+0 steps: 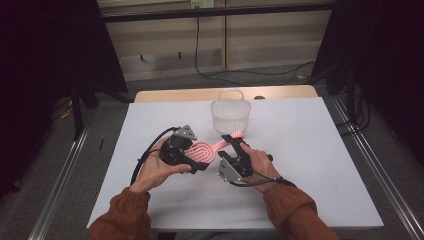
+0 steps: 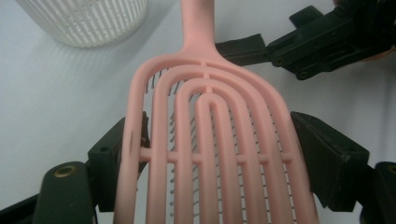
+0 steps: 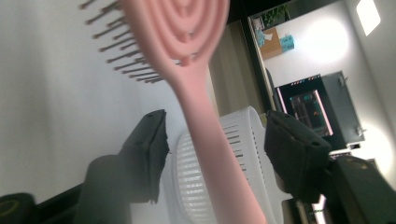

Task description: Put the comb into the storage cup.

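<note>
A pink hairbrush (image 1: 202,151) with an open looped head hangs just above the white table, its handle aimed at the basket. My left gripper (image 1: 197,159) is shut on the hairbrush's head; in the left gripper view both black jaws press the head's edges (image 2: 210,140). My right gripper (image 1: 236,141) is open, its jaws standing either side of the pink handle (image 3: 205,121) with a gap on each side. The right gripper (image 2: 317,46) also shows beside the handle in the left gripper view. Bristles point away from the left gripper's camera.
A white slotted basket (image 1: 230,112) with a hoop handle stands just beyond the brush, near the table's far edge; the basket (image 3: 243,140) sits right behind the brush handle. The white table top (image 1: 310,150) has bare room left and right of both hands.
</note>
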The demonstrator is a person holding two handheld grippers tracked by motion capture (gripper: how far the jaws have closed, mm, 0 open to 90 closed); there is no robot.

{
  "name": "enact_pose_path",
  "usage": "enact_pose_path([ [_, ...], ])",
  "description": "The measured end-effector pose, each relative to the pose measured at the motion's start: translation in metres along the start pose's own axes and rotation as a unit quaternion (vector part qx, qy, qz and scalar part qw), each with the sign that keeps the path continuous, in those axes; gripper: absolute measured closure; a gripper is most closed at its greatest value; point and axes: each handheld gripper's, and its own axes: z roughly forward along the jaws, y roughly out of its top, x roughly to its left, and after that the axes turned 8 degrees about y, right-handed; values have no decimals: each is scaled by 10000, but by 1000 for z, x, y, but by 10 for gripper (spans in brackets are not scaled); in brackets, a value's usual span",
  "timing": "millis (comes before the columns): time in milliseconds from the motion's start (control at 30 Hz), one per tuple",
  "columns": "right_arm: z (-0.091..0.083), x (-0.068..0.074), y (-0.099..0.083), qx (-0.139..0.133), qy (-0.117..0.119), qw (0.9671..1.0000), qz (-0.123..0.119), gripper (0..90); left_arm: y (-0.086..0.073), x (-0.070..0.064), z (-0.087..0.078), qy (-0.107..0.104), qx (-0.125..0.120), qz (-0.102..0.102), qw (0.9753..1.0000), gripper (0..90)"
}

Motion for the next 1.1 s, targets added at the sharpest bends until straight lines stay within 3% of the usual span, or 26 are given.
enact_pose_path([
  [200,4,8,5,107,-103,9966,-810,502,0,1,0,-56,-10,-58,10000,223],
  [567,15,19,9,152,-395,9880,-1483,663,0,2,2,-102,14,-101,9999,224],
  [700,15,19,12,106,-450,9887,-1428,732,-1,4,2,-116,-2,-148,9998,224],
  [733,15,19,13,98,-425,9876,-1509,740,0,4,2,-122,5,-158,9998,224],
  [900,16,21,14,157,-467,9872,-1517,722,0,3,4,-122,-10,-216,9997,224],
  [1100,15,20,14,181,-465,9892,-1376,760,0,4,4,-138,-32,-268,9995,224],
])
